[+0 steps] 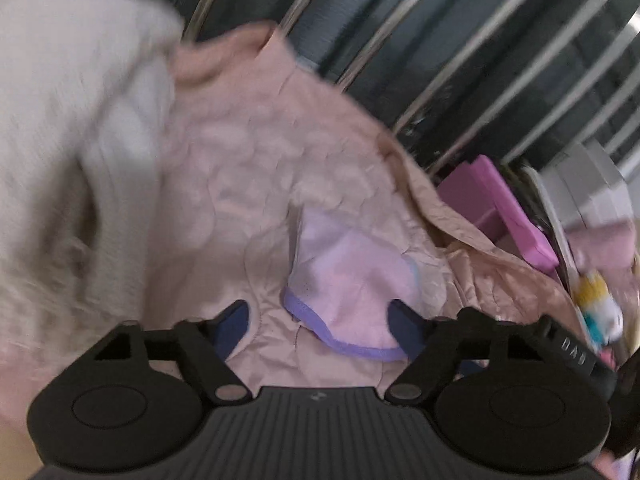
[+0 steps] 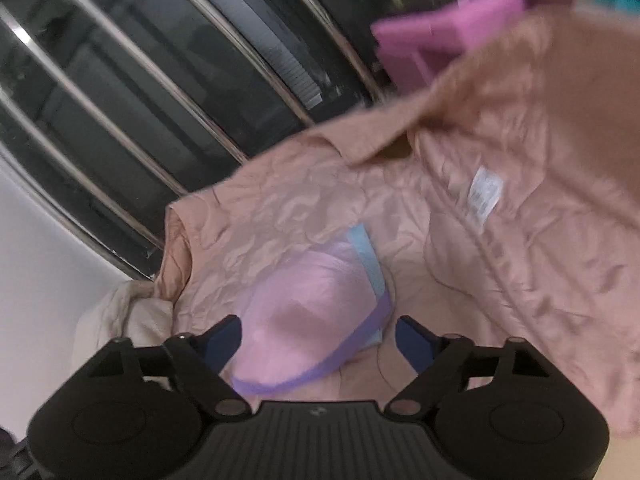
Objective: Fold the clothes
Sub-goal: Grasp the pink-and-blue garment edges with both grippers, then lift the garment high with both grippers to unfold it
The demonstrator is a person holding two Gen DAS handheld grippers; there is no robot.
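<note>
Underwear (image 1: 352, 284), small, pale pink with purple trim, lies on a crumpled pink quilted jacket (image 1: 240, 184). Left hand-held gripper (image 1: 320, 326) and right hand-held gripper (image 2: 318, 338) both hover over it, jaws apart, gripping nothing; frames blurred.

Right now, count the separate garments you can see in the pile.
3: a quilted pink jacket spread out, a small lilac garment lying on it, and a cream knit at its edge. Others may be hidden underneath.

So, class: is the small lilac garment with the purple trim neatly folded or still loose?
Loose. The lilac garment lies bunched and curved on the pink quilted jacket, its purple trim bending unevenly, no flat folded edges.
</note>
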